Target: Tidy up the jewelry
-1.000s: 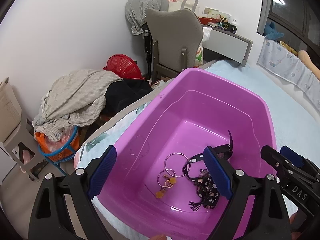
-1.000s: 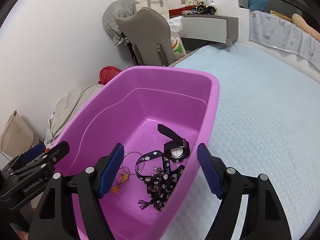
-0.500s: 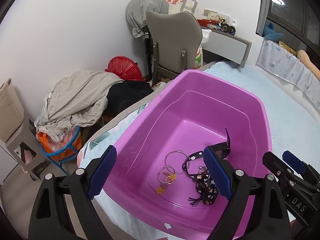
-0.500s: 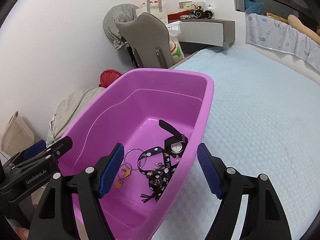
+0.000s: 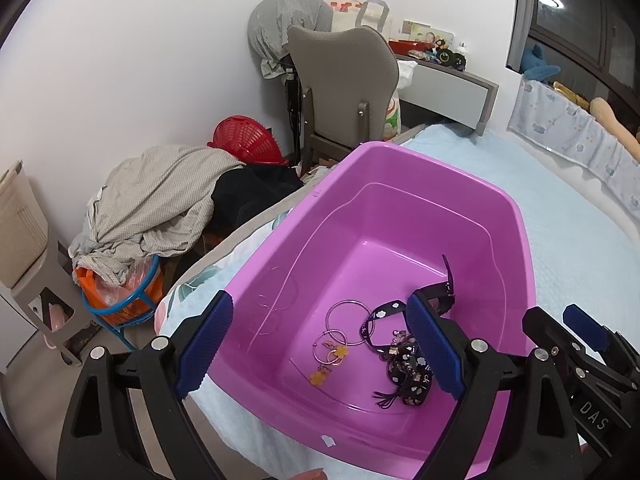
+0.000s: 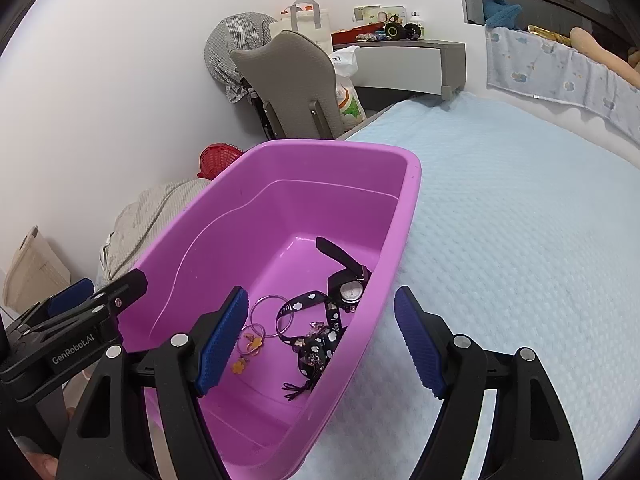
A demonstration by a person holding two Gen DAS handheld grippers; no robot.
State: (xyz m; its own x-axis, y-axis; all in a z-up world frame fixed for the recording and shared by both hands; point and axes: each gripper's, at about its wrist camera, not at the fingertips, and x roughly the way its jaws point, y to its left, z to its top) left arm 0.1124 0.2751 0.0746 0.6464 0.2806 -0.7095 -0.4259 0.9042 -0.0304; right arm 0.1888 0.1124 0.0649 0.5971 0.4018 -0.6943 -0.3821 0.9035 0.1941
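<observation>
A purple plastic tub sits on the bed's near corner. Inside lie a silver hoop, small rings with orange flower charms, a black patterned ribbon and a black-strapped watch. My left gripper is open and empty above the tub's near end. My right gripper is open and empty over the tub's right rim. Each gripper shows at the edge of the other's view.
The light blue bedspread stretches right of the tub. On the floor to the left are a clothes pile, a red basket and a blue-rimmed bin. A grey chair and a desk stand behind.
Both grippers have drawn back and up from the tub, so it looks smaller and farther. The jewelry has not moved. Both stay open.
</observation>
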